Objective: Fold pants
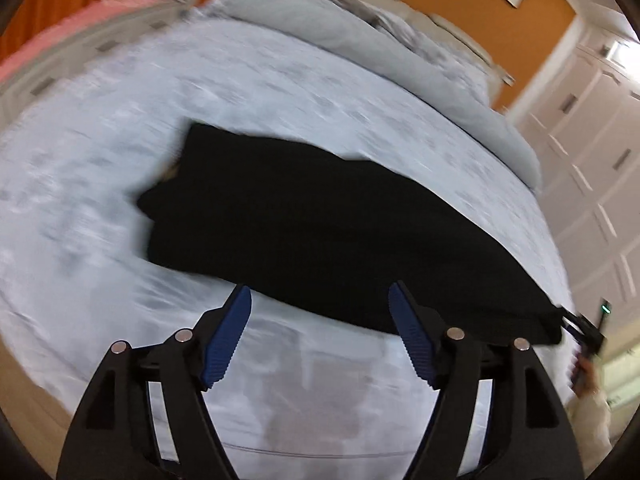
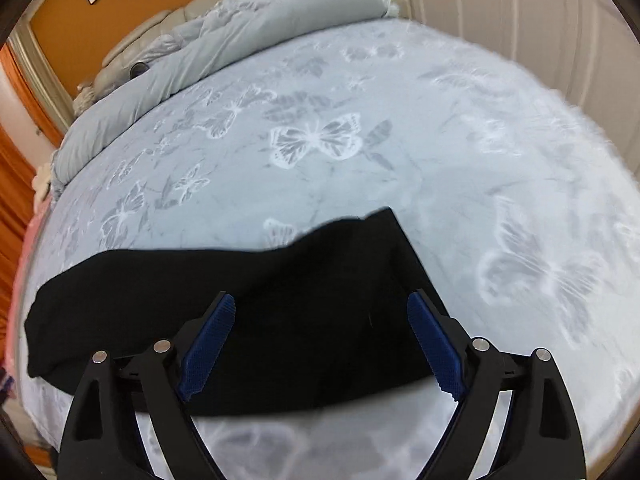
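Fingers (image 1: 248,312) angled down (spread wide) over pants (image 1: 320,232).

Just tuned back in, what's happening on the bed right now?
A person with a gripper in each hand is folding black pants on a butterfly-print bedspread. The pants lie flat in a long strip. Both the left gripper and right gripper are open above it, holding nothing.

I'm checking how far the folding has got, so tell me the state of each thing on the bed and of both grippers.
pants: folded lengthwise into a long black strip, lying flat on the bed, not held.
left gripper: open, nothing between its pads.
right gripper: open, above the pants, not gripping them.
bedspread: spread flat.
duvet: bunched at the headboard end.
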The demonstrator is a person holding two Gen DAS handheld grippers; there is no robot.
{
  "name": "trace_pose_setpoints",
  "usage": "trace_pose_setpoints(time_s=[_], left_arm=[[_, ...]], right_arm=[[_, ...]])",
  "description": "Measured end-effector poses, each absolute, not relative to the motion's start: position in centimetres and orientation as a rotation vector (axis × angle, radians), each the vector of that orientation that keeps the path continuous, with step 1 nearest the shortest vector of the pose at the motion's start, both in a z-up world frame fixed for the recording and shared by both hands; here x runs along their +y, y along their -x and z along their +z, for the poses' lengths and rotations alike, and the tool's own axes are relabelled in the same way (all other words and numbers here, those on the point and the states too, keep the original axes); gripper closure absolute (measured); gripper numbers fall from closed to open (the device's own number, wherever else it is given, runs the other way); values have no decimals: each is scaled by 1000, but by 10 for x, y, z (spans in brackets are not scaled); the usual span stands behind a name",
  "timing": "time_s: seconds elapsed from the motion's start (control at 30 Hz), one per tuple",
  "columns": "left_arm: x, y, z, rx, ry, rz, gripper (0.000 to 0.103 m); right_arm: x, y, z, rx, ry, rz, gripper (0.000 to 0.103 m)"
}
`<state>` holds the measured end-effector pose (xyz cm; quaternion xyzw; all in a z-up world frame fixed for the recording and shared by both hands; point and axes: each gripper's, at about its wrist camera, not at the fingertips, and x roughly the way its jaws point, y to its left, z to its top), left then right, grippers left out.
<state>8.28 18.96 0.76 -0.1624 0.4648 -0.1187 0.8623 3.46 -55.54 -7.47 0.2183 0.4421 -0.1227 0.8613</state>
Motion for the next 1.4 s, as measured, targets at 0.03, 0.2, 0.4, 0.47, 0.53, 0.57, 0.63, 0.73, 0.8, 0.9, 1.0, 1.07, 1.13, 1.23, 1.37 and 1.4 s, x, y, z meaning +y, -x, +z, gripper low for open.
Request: trace_pose_setpoints(time_s=[0.03, 0.2, 0.4, 0.47, 0.53, 0.57, 0.63, 0.73, 0.8, 0.9, 1.0, 1.07, 1.13, 1.23, 1.37, 1.4], left_arm=[[177, -83, 4, 989, 341, -260, 34], [124, -86, -10, 1045, 309, -304, 33], [87, -85, -23, 1044, 200, -305, 29], [80, -82, -28, 1048, 182, -297, 22], [73, -81, -30, 1050, 167, -293, 16], [71, -81, -31, 1048, 158, -288, 15], [71, -83, -30, 1035, 166, -265, 12], [86, -91, -35, 1056, 309, -270, 11], [106, -94, -40, 1076, 444, -269, 11], [134, -90, -40, 1061, 522, -231, 11], [154, -87, -33, 1033, 481, -176, 11], [165, -86, -30, 1021, 476, -153, 11], [177, -86, -28, 1009, 486, -146, 11], [188, -88, -29, 1002, 479, -135, 11], [197, -96, -44, 1027, 518, -113, 11], [201, -100, -49, 1036, 547, -107, 11]], right_arm=[[-553, -47, -74, 941, -445, -205, 85], [-517, -32, 28, 688, -96, -152, 96], [-531, 28, -26, 875, 84, -264, 53], [-544, 51, -56, 953, -15, -299, 53], [-542, 71, -63, 922, -166, -265, 53], [-532, 77, -58, 871, -240, -204, 53], [-520, 71, -57, 813, -363, -117, 37], [-511, 36, -70, 779, -574, 6, 36], [-508, 5, -82, 765, -700, 39, 36], [-503, -42, -95, 801, -745, -2, 36], [-501, -76, -105, 866, -722, -87, 67], [-507, -78, -84, 797, -766, -65, 97], [-500, -53, -28, 632, -725, 1, 98], [-478, -13, 11, 562, -610, 31, 99], [-486, 17, -52, 756, -521, -137, 91], [-499, 22, -84, 840, -554, -193, 89]])
